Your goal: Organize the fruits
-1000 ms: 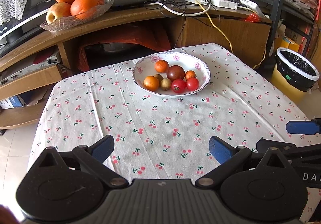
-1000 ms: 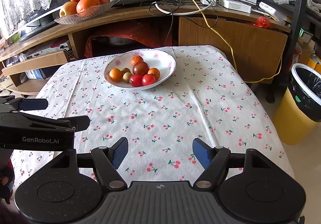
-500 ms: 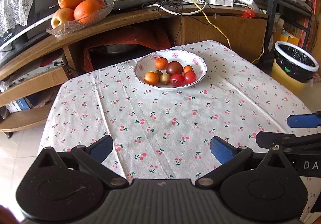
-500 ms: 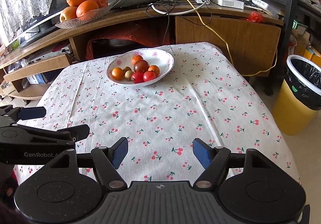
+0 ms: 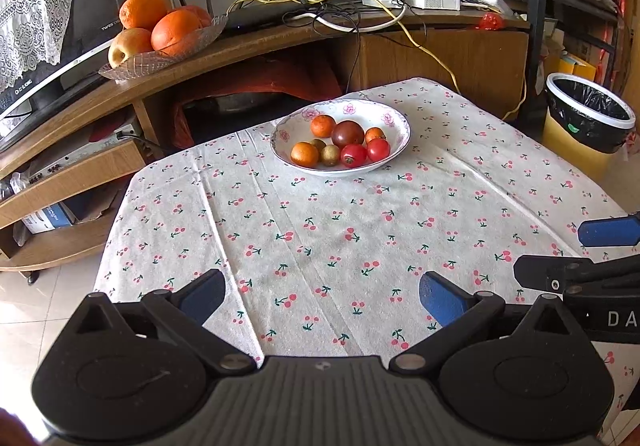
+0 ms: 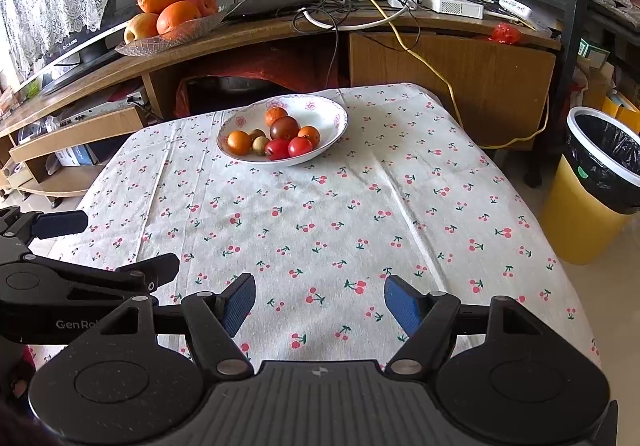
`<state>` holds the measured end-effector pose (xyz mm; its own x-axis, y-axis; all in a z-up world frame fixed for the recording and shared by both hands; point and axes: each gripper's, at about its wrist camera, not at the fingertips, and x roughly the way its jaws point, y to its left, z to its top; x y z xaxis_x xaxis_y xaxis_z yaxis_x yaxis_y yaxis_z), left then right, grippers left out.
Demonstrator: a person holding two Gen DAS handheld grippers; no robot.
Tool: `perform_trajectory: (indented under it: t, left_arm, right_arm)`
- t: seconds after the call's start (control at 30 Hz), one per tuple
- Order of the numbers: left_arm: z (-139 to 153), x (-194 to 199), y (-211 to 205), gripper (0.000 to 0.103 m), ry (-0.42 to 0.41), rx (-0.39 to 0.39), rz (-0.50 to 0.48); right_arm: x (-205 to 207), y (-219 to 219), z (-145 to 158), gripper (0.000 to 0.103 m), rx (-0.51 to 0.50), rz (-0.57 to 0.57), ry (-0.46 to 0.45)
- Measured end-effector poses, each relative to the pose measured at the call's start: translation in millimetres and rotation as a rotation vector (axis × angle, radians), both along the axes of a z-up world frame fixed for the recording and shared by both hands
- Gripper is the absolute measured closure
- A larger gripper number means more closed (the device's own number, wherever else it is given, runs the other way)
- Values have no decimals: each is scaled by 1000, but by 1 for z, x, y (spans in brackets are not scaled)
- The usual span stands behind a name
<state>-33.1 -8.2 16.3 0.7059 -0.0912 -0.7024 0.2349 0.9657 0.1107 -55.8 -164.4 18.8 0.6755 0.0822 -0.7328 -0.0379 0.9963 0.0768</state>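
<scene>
A white flowered bowl (image 5: 396,118) (image 6: 332,114) sits at the far side of the cherry-print tablecloth (image 5: 340,230) (image 6: 320,214). It holds several small fruits: oranges, red tomatoes (image 5: 378,149) (image 6: 300,146), a dark tomato (image 5: 347,133) (image 6: 284,127) and small brownish ones. My left gripper (image 5: 322,296) hovers open over the near cloth, nothing between its blue pads. My right gripper (image 6: 319,302) stands open the same way, beside the left one. Both are well short of the bowl.
A glass dish (image 5: 160,60) (image 6: 168,40) of large oranges and an apple rests on the wooden shelf behind the table, with a router and tangled cables. A yellow bin (image 5: 588,126) (image 6: 596,182) with a black liner stands at the right.
Both grippers have drawn back a little from the bowl, so it looks smaller and farther off. Their jaws stay open as before.
</scene>
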Motion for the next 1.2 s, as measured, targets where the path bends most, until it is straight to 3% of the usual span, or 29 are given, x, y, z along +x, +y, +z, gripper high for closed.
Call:
perform_trajectory:
  t: [1.2]
  left_arm:
    - [-1,-9,3,0,-15,19,25]
  right_arm:
    - [-7,4,-2,35,-16,2,0]
